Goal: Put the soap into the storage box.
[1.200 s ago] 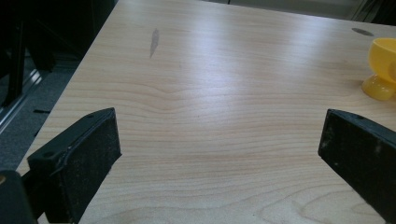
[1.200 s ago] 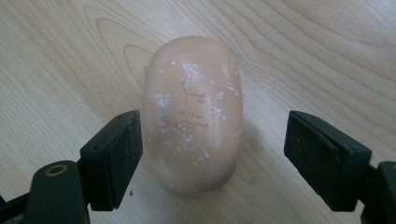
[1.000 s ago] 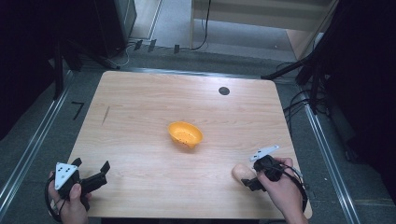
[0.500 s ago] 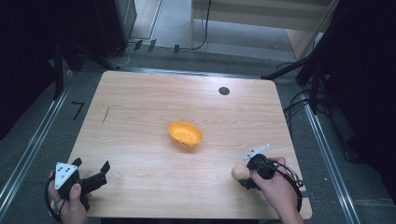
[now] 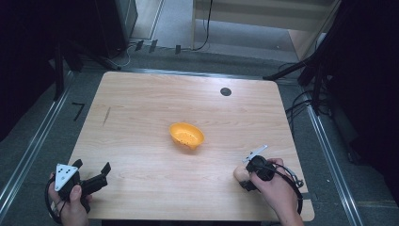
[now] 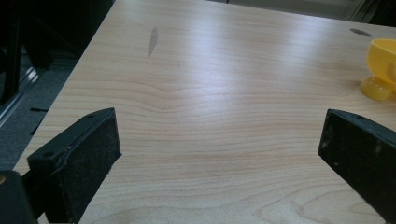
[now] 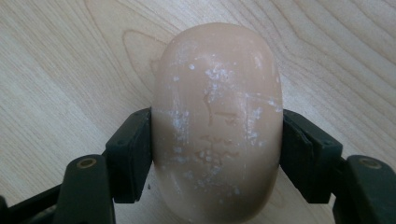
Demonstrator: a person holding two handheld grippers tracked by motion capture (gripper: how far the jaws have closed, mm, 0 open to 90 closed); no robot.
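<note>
A pale pink bar of soap (image 7: 217,121) lies on the wooden table (image 5: 141,117), and my right gripper (image 7: 217,154) is shut on it, one jaw pressed to each long side. In the high view that soap (image 5: 240,173) shows near the table's front right, under my right gripper (image 5: 247,181). An orange perforated bowl (image 5: 187,135) sits tilted at the table's middle; the left gripper view shows the orange bowl (image 6: 383,70) at its right edge. My left gripper (image 5: 91,168) rests at the front left corner, open, with bare wood between its jaws.
A small black round hole (image 5: 226,91) sits in the table's far right part. A dark streak (image 5: 107,116) marks the wood at the left. Metal rails (image 5: 33,146) and cables run beside the table on the floor.
My right gripper has moved down and toward the front edge, lowering over the soap. The left gripper has stayed where it was.
</note>
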